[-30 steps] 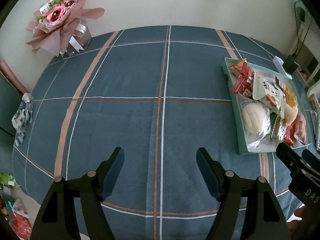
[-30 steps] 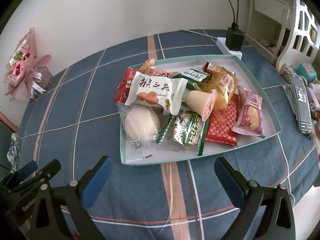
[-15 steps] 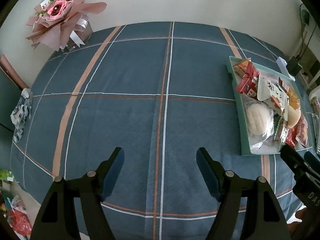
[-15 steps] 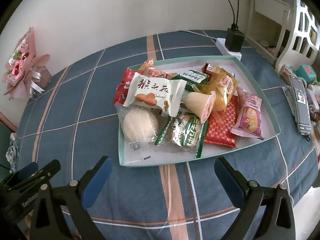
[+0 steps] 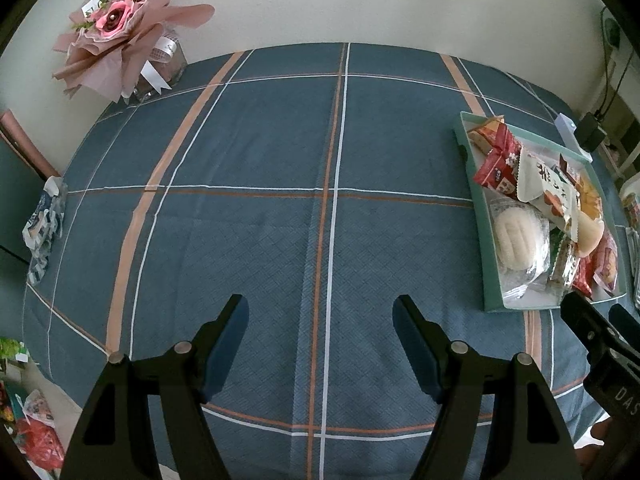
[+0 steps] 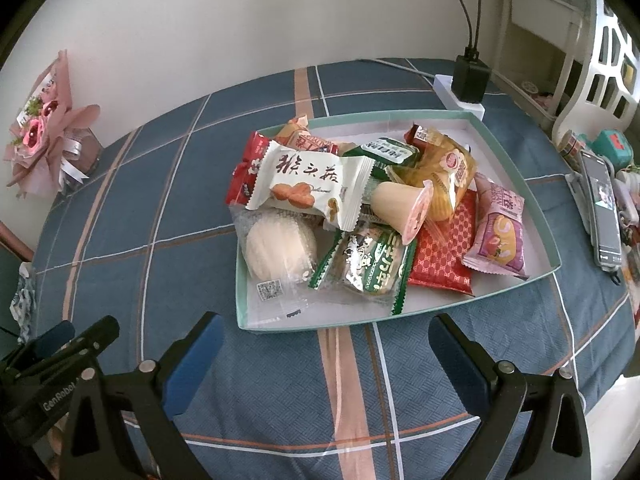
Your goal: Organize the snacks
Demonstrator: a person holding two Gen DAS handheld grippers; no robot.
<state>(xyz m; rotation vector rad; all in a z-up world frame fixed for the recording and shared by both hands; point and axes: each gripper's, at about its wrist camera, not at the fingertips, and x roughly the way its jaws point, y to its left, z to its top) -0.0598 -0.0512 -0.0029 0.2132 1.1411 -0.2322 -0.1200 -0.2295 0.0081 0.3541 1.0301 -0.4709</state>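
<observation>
A teal-rimmed tray [image 6: 516, 168] [image 5: 486, 280] holds a heap of wrapped snacks. On top lie a white cookie pack [image 6: 308, 186], a round bun in clear wrap [image 6: 280, 246], a green-edged pack [image 6: 368, 266], a red pack [image 6: 444, 256], a pink pack [image 6: 498, 232], a yellow bag [image 6: 444, 172] and a jelly cup [image 6: 404, 208]. My right gripper [image 6: 326, 346] hangs open just in front of the tray's near rim, nothing between its fingers. My left gripper [image 5: 320, 336] is open over bare blue cloth, well left of the tray.
The table wears a blue plaid cloth [image 5: 260, 160]. A pink flower bouquet [image 5: 124, 28] stands at the back left. A white power strip with a black charger [image 6: 468, 80] sits behind the tray. A phone [image 6: 602, 212] and small items lie at the right edge.
The views shifted only slightly; both grippers stay open and in place, and the snacks have not moved.
</observation>
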